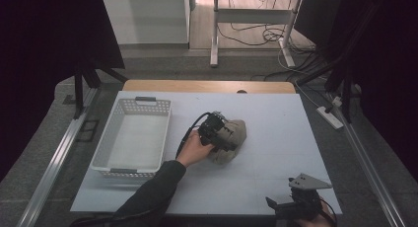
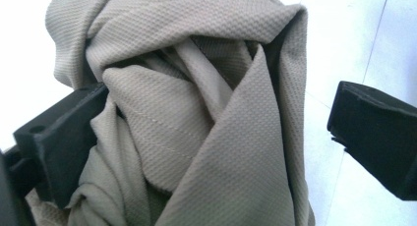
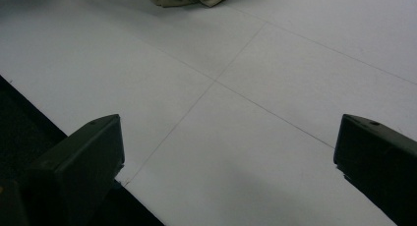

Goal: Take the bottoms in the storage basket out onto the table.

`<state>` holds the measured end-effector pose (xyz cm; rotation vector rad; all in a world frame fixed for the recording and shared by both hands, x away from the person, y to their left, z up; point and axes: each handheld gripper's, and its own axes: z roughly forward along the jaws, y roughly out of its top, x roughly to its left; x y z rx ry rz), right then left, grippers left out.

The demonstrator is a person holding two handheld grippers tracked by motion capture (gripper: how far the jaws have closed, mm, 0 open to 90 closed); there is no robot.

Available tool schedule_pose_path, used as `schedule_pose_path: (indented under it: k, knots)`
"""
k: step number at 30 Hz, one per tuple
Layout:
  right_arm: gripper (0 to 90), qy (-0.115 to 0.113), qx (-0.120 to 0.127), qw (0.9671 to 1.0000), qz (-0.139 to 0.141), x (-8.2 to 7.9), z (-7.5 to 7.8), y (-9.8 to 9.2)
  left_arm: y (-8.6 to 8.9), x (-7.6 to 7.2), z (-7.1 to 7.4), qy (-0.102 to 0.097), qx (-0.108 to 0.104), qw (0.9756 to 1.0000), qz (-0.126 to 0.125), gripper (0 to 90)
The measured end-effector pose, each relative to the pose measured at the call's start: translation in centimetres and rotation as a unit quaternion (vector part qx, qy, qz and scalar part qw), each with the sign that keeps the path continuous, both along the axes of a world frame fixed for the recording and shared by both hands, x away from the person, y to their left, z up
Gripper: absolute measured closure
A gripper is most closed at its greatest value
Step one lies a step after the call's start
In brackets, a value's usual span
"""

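High view: above the near edge, facing forward and down over the whole table (image 1: 276, 113). Left gripper view: very close on the beige cloth (image 2: 196, 113). Right gripper view: low, skimming the tabletop. All 3 views share the cloth.

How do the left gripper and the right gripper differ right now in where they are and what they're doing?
The left gripper is at mid-table on the crumpled beige cloth, its jaws straddling the folds; the right gripper sits at the table's near right edge, far from the cloth. In its own view, cloth lies between the left gripper's jaws, while bare white table lies between the right gripper's jaws. Both are open.
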<state>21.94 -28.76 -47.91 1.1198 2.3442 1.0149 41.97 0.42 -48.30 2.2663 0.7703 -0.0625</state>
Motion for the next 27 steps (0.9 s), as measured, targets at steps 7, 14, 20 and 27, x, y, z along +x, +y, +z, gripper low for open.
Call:
schedule_pose_path:
  k: [7,14,20,27]
  knots:
    - [0.0,0.0,0.0,1.0,0.0,0.0,0.0,0.0,0.1,-0.2,0.6,-0.005,0.001,1.0,-0.002,0.0]
    - [0.0,0.0,0.0,1.0,0.0,0.0,0.0,0.0,0.1,-0.5,1.2,-0.017,0.015,0.9997,-0.004,0.0]
    - [0.0,0.0,0.0,1.0,0.0,0.0,0.0,0.0,0.1,-0.8,1.8,-0.024,0.012,0.9996,-0.002,0.0]
    - [0.0,0.0,0.0,1.0,-0.001,0.0,0.0,0.0,0.2,-1.1,2.4,-0.03,0.02,0.9993,-0.01,0.0]
